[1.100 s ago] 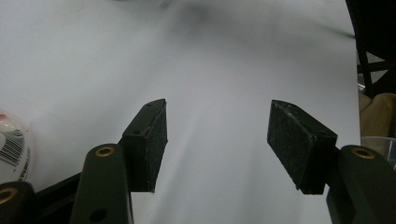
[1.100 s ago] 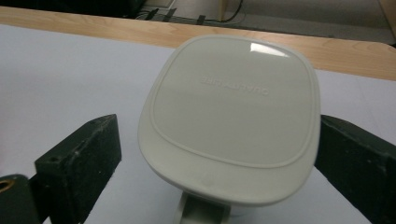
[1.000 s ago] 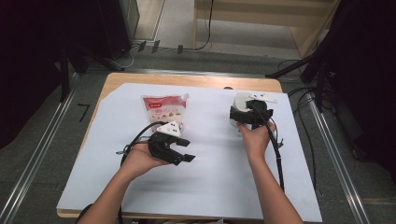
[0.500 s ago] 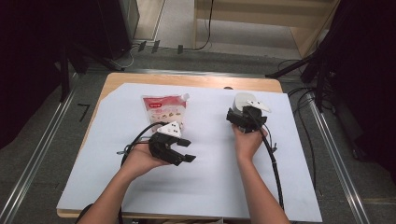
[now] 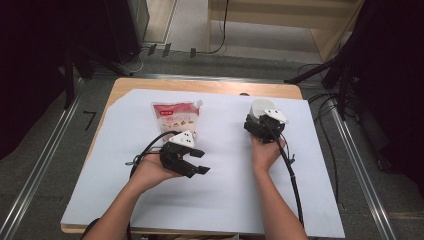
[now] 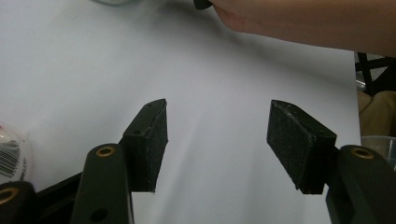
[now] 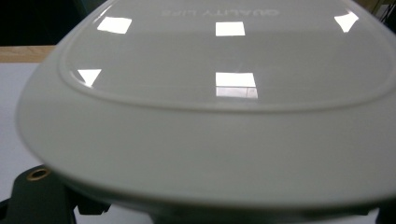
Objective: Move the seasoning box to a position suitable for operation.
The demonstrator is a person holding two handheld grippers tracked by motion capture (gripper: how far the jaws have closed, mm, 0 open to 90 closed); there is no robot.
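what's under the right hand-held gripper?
A pale lidded container on the white sheet; the right gripper view shows its glossy lid close up. The right hand-held gripper covers its near side, and the contents are hidden by the lid.

Clearance around the white sheet (image 5: 220, 195)

Near half of the sheet is bare; passage is free between the two forearms. On the far half, the snack pouch (image 5: 176, 116) lies far-left and the lidded container (image 5: 259, 108) stands far-right, with an open lane between them. The left gripper (image 5: 195, 166) rests just nearer than the pouch; its jaws stand apart over bare sheet.
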